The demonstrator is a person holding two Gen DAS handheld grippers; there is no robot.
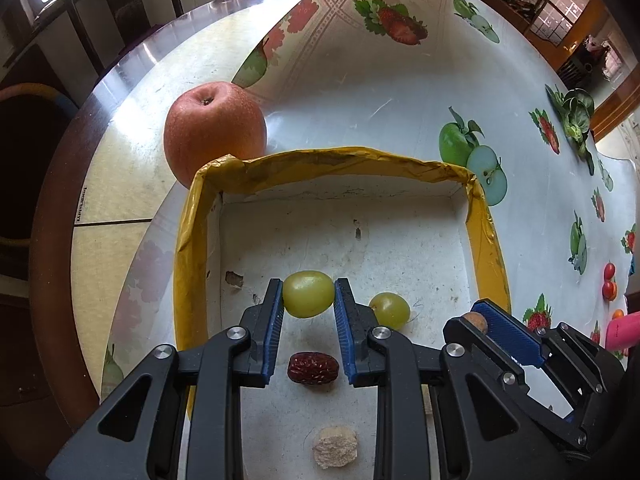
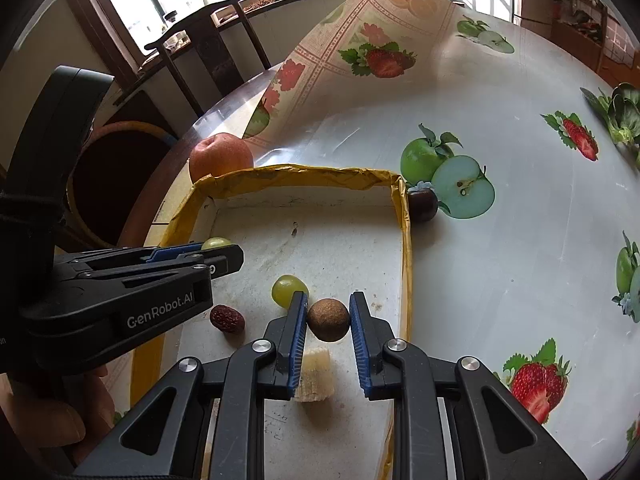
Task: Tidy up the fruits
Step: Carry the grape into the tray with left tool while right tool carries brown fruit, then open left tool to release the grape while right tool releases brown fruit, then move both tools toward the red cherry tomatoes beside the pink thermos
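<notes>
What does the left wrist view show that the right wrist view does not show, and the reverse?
Only the left wrist view shows the small red tomatoes near the table's right edge and a pink object beside them. Only the right wrist view shows the dark purple fruit outside the tray's far right corner. Both show the yellow-rimmed tray, the apple behind it, the left claw holding a green grape, the right claw holding a brown round fruit, and the red date.

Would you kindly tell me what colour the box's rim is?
Yellow, taped along the box rim; clearest in the left wrist view.
</notes>
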